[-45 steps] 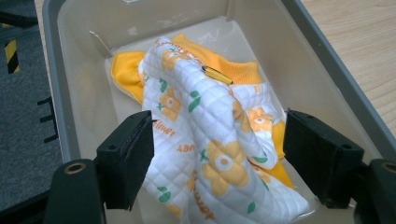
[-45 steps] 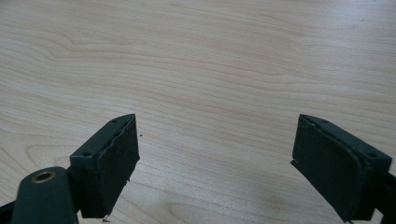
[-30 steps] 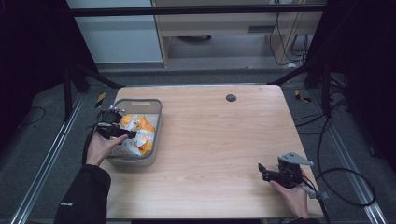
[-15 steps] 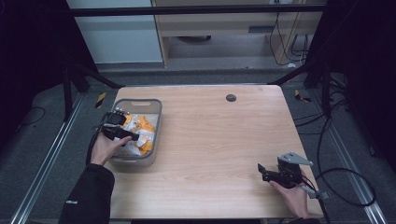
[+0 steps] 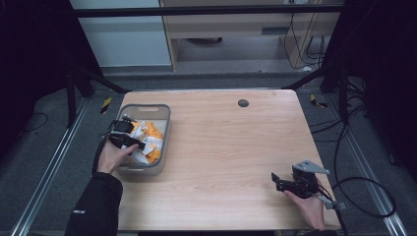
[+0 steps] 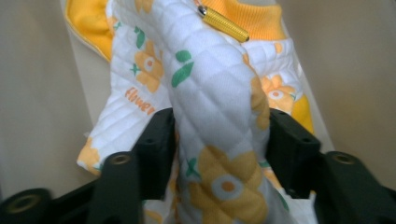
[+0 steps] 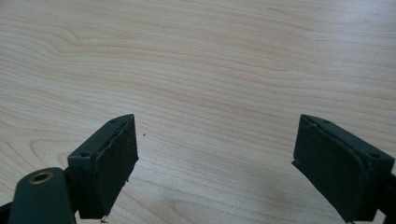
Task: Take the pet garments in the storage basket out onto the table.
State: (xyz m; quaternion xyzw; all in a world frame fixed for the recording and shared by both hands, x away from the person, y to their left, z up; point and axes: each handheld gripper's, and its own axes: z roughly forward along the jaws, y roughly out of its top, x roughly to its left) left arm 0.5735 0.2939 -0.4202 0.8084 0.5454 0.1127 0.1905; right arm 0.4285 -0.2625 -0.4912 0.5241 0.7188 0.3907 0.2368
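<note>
A grey bin [image 5: 167,123] stands at the table's left edge and holds a quilted white garment [image 5: 150,135] with orange flowers and orange trim. My left gripper [image 5: 127,140] reaches into the bin from its left side. In the left gripper view its jaws press on both sides of a raised fold of the garment [image 6: 210,79], which carries a gold zipper pull [image 6: 223,24]. The left gripper [image 6: 219,126] is shut on that fold. My right gripper [image 5: 276,181] rests low near the table's front right corner. It stands open [image 7: 215,154] over bare wood with nothing between its jaws.
The wooden table [image 5: 221,147] has a small black round cap [image 5: 243,103] near its far edge. Cables [image 5: 364,196] lie on the floor to the right. A metal rail [image 5: 49,172] runs along the floor at the left.
My left gripper has moved from the bin's left rim further in over the garment and closed on a fold. The right gripper has stayed still.
</note>
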